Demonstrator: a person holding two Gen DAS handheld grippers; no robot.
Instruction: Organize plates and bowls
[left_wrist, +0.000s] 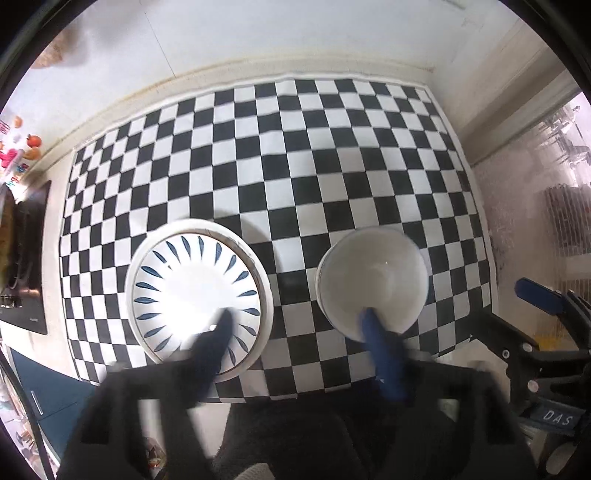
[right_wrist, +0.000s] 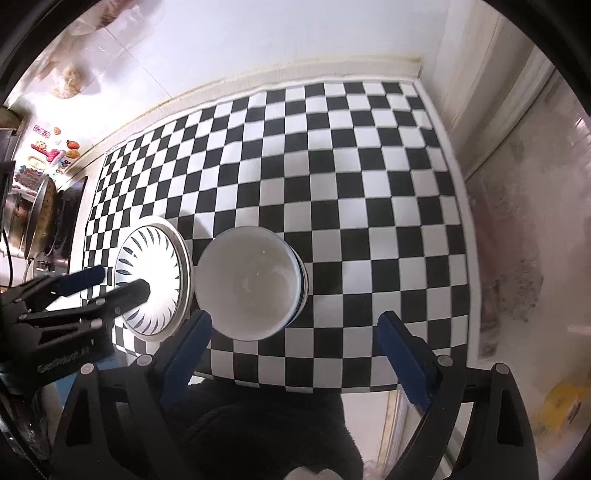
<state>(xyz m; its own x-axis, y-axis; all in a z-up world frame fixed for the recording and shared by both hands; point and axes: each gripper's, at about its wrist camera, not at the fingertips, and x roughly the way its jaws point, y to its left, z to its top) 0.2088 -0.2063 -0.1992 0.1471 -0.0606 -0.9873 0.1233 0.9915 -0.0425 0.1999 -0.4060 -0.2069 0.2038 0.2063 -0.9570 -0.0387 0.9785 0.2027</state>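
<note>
A plate with a blue leaf pattern (left_wrist: 199, 291) (right_wrist: 151, 280) lies on a larger white plate, at the near left of the checkered mat (left_wrist: 295, 166). Just to its right stands a white bowl (left_wrist: 373, 284) (right_wrist: 251, 284), nested in another bowl with a blue-lined rim. My left gripper (left_wrist: 295, 332) (right_wrist: 114, 286) hovers above both, open, with nothing between its fingers. My right gripper (right_wrist: 295, 332) (left_wrist: 513, 314) hangs open above the mat, right of the bowl, and holds nothing.
A black cooktop with a pan (left_wrist: 26, 258) (right_wrist: 44, 221) borders the mat on the left. A white wall (left_wrist: 258, 44) runs behind it and a glass pane (left_wrist: 546, 192) stands at the right. The mat's far and right squares hold nothing.
</note>
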